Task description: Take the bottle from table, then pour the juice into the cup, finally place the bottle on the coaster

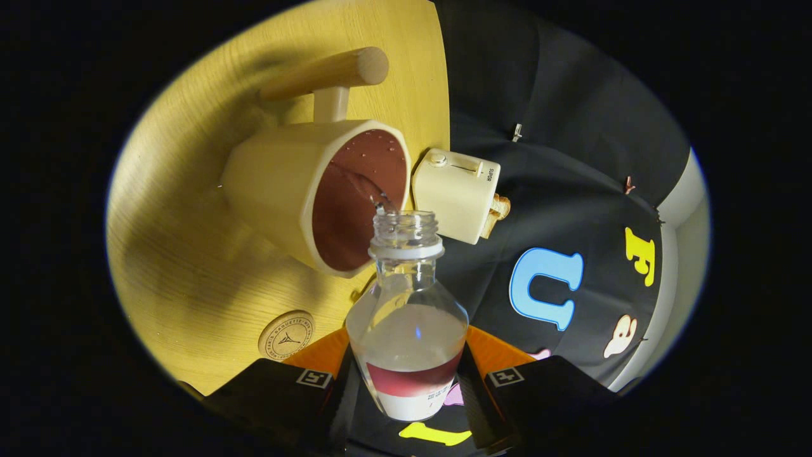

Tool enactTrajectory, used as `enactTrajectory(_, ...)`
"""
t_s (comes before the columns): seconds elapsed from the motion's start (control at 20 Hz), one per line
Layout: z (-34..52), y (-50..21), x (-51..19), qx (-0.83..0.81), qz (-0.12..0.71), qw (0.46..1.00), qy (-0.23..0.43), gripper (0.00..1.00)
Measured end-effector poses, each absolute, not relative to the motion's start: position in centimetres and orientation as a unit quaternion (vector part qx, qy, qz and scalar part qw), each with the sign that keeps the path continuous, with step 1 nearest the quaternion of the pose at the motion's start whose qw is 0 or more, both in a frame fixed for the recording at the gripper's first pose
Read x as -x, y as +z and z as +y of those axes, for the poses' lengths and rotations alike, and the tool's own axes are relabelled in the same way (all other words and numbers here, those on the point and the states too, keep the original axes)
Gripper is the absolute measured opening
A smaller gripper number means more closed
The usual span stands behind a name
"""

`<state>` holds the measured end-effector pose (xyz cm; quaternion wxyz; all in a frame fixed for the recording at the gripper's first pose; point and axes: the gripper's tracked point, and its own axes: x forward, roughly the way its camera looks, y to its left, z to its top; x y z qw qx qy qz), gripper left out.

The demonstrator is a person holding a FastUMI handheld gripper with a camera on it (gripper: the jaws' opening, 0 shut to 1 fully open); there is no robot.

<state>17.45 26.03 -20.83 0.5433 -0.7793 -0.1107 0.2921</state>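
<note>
The gripper (409, 381) has its two fingers clamped on the lower body of the bottle (407, 330), one on each flank, so the bottle stands straight out from between them with its long axis running forward along the fingers and its open, capless mouth pointing at the cup (317, 193). The whole view is rolled over, which I read as the bottle being tipped for the pour: the mouth sits just at the cup's rim, and a thin run of clear liquid seems to leave the neck and fall into the cup, though it is too small to be sure. The bottle holds clear liquid in its lower part; the cup's dark-lined inside shows droplets, and its fill level cannot be judged. The cup has a wooden handle and stands on the wooden tabletop (190, 266) near its far edge, with a cream toaster (458, 193) just beside it. The round coaster (286, 335) lies near the fingers, apart from the cup, and is bare.
</note>
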Motion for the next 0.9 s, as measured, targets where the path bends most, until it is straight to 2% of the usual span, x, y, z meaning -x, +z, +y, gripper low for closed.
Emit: enactTrajectory(0.9,26.1,-20.4,-18.3,0.813,-0.13,0.487,0.292,0.74)
